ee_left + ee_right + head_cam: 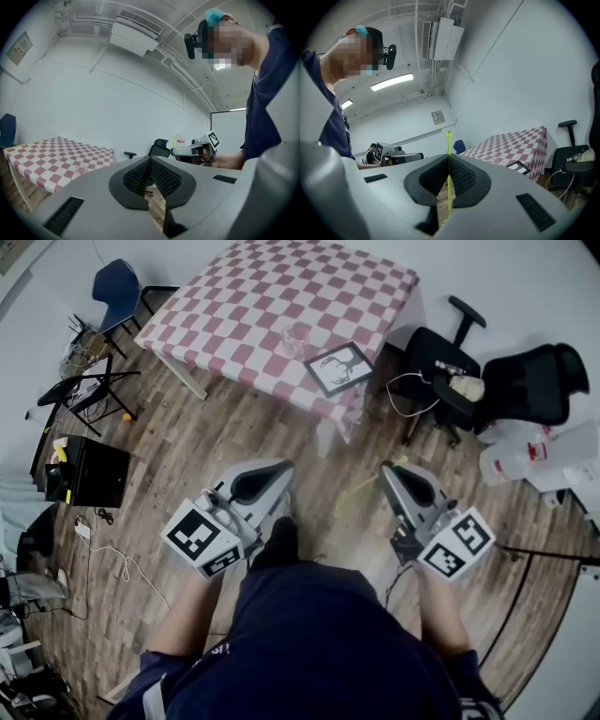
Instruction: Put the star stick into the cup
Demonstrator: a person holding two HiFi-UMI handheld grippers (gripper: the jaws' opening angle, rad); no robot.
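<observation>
Star stick (448, 143), thin, light and probably bendy, stands upright, pinched low on its shaft by the closed right gripper (449, 158), well apart from the cup (298, 338) on the table (253, 292). The left gripper (150, 160) is closed and empty.

The counter (281, 296) wears a red-and-white checked cloth; the star stick (449, 143) is neon yellow-green; the cup (298, 337) is clear; the left tongs (150, 157) and right tongs (449, 155) are grey with black ribbed pads (161, 178) and black-and-white marker cubes (202, 538); the floor (216, 442) is brown wood plank.
</observation>
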